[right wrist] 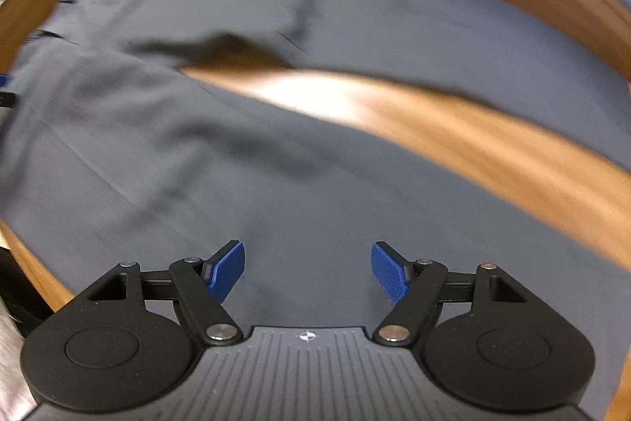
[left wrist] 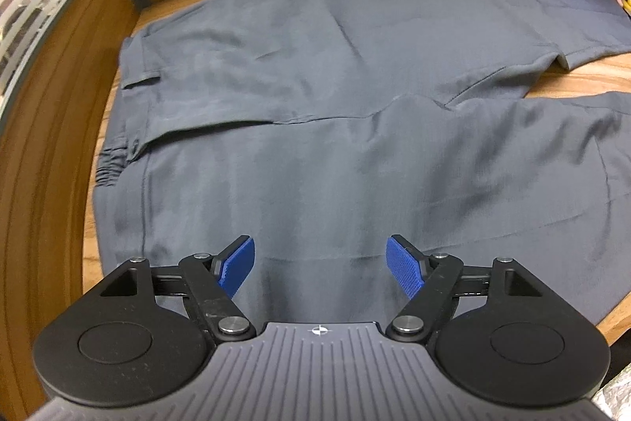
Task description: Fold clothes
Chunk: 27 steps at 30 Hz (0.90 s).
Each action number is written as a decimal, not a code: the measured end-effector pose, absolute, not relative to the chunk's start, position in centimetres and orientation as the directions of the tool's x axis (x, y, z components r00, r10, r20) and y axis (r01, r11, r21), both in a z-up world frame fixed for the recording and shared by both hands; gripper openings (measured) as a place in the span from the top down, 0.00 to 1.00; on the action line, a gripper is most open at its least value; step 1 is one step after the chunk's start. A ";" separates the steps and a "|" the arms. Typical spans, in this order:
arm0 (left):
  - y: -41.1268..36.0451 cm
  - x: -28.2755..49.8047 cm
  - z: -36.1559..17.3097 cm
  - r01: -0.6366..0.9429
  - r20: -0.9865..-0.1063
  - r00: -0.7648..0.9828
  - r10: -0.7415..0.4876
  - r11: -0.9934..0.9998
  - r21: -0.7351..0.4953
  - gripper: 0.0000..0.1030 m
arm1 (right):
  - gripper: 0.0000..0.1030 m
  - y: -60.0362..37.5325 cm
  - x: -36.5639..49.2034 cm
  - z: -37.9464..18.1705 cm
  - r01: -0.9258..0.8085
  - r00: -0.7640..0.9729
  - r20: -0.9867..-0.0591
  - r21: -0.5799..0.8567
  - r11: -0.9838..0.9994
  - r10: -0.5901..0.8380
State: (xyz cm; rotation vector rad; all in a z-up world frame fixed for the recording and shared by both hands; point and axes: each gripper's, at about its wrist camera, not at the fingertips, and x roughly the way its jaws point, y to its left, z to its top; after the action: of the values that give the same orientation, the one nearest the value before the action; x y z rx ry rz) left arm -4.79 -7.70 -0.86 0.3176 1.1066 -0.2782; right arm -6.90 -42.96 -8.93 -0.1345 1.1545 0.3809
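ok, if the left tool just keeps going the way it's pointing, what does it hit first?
Most likely the grey trousers: the open left tool points down at the nearer leg spread flat on the wooden table, with nothing in between. How far off the cloth is, is unclear.

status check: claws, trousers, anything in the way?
Left claw open, empty, above the cloth. Right claw open, empty; view blurred. Grey trousers spread flat on wooden table, legs apart, unfolded. Nothing in the way.
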 end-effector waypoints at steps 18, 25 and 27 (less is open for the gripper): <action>-6.4 -4.3 -3.9 0.472 -0.950 0.297 -0.091 0.880 0.063 0.26 | 0.62 -30.3 5.0 -10.8 -0.387 0.241 -0.880 0.300 0.872 0.409; -5.6 -3.4 -4.5 0.472 -0.955 0.274 -0.109 0.881 0.035 0.26 | 0.62 -29.1 6.3 -11.6 -0.349 0.258 -0.864 0.334 0.876 0.432; -5.5 -3.3 -4.7 0.482 -0.957 0.267 -0.114 0.875 0.030 0.26 | 0.62 -28.6 6.5 -11.6 -0.355 0.260 -0.863 0.333 0.874 0.434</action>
State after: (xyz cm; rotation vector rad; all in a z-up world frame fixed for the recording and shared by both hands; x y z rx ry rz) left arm -3.25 -5.53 -4.69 0.3463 1.2413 -0.4134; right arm 6.55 -28.61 -11.64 0.0769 1.1941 0.5349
